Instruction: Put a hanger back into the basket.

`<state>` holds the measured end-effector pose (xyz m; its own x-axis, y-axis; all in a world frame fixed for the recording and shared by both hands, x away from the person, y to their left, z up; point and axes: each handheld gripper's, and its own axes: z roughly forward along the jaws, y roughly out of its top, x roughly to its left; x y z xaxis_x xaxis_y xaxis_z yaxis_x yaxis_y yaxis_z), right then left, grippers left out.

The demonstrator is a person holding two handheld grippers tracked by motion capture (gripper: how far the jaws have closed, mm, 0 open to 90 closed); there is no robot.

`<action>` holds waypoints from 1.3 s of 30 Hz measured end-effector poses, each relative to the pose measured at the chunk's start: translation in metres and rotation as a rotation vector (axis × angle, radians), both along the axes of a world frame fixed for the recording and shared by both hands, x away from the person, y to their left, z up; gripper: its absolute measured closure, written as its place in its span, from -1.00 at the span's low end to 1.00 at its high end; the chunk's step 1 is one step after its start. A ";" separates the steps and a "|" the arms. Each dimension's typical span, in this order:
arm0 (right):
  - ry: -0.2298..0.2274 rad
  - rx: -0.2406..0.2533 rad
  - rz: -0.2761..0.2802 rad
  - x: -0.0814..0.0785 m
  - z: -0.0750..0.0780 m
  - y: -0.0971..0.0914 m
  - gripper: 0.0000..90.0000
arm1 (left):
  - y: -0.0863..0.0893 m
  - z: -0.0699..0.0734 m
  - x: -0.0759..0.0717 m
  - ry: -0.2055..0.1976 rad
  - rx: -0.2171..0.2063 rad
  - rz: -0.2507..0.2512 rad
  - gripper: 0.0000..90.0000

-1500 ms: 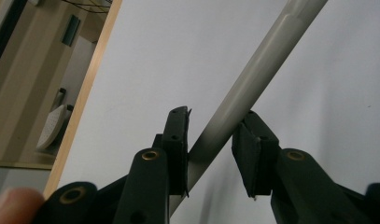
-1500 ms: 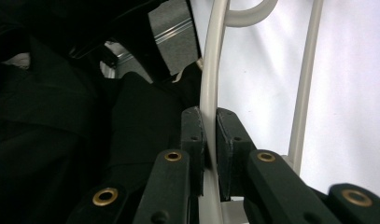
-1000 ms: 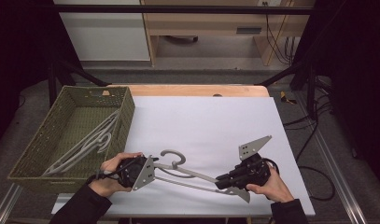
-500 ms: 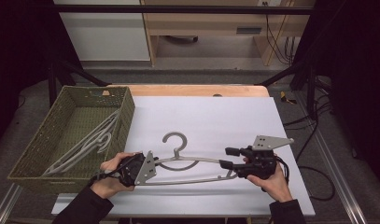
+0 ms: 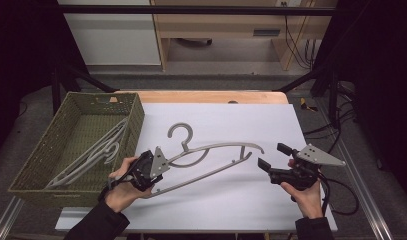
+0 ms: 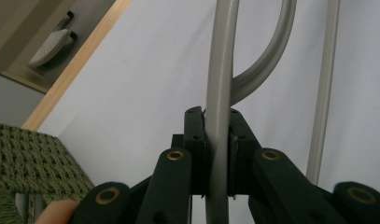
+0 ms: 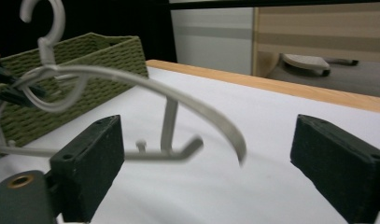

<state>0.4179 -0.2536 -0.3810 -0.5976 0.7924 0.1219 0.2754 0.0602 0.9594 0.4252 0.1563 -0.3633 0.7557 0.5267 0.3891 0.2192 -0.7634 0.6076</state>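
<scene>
Your right gripper [image 5: 271, 156] has let go of the grey hanger [image 5: 211, 155] and drawn off toward the lower right, its jaws just opened wide and empty. Your left gripper [image 5: 150, 172] clamps the hanger's end at lower centre, beside the green basket [image 5: 133, 120].

1. Left gripper [image 5: 152, 170] is clamping the grey hanger [image 5: 211, 159] at its left end, lifting it w/ hook [image 5: 181, 133] pointing away from the person.
2. Right gripper [image 5: 272, 161], jaws just opened, is sitting apart from the hanger's right tip.
3. Green basket [image 5: 36, 165] at left is holding more hangers [image 5: 93, 152].
</scene>
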 end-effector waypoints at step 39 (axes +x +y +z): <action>0.108 -0.060 -0.117 -0.004 -0.030 -0.010 -0.90 | 0.091 0.124 0.004 -0.113 -0.117 0.192 0.81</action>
